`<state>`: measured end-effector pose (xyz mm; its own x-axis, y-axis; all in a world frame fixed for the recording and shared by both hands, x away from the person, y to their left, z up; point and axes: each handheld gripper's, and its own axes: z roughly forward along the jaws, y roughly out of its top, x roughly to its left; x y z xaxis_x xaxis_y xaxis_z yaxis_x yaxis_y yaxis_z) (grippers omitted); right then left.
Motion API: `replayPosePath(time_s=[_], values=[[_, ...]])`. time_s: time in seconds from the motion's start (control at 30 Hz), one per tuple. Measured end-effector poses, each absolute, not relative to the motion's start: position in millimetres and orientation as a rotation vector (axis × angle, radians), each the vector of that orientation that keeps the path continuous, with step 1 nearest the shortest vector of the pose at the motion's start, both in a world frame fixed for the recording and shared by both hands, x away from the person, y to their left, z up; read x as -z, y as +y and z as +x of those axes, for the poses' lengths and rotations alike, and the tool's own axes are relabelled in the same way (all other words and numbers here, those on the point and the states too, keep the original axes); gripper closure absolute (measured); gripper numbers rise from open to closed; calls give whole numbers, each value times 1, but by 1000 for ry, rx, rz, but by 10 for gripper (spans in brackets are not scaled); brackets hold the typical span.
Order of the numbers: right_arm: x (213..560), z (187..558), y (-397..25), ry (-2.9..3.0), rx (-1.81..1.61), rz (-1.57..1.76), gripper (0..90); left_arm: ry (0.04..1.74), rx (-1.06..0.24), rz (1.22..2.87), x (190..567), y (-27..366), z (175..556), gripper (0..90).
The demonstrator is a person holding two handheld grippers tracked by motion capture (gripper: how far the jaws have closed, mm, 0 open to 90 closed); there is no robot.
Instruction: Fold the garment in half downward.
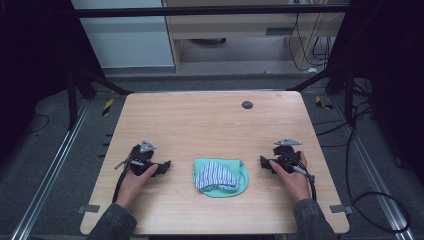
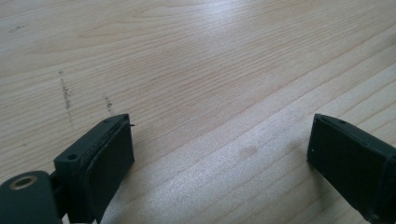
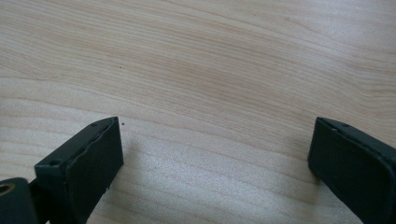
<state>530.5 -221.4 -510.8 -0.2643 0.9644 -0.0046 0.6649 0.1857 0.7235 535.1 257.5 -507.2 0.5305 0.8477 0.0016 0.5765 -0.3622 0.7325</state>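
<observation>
A folded cloth [image 1: 220, 177], mint green with a blue-and-white striped part on top, lies on the wooden table [image 1: 210, 120] near its front middle. My left gripper [image 1: 164, 167] rests on the table to the left of the cloth, held in a hand, and points toward it. My right gripper [image 1: 263, 163] rests to the right of the cloth and points back at it. In the left gripper view my left gripper [image 2: 219, 154] stands open over bare wood. In the right gripper view my right gripper [image 3: 217, 156] is open too, with nothing between its jaws.
A small dark round disc [image 1: 247, 104] is set in the table near the far edge. Black frame bars and cables stand around the table. Wide bare wood lies beyond the cloth.
</observation>
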Motion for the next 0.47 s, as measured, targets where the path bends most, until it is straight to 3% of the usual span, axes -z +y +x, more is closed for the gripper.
replayPosePath(time_s=[0.47], values=[[512, 524, -211, 1878, -803, 1641, 2, 1184, -534, 2093, 508, 252, 531, 33]])
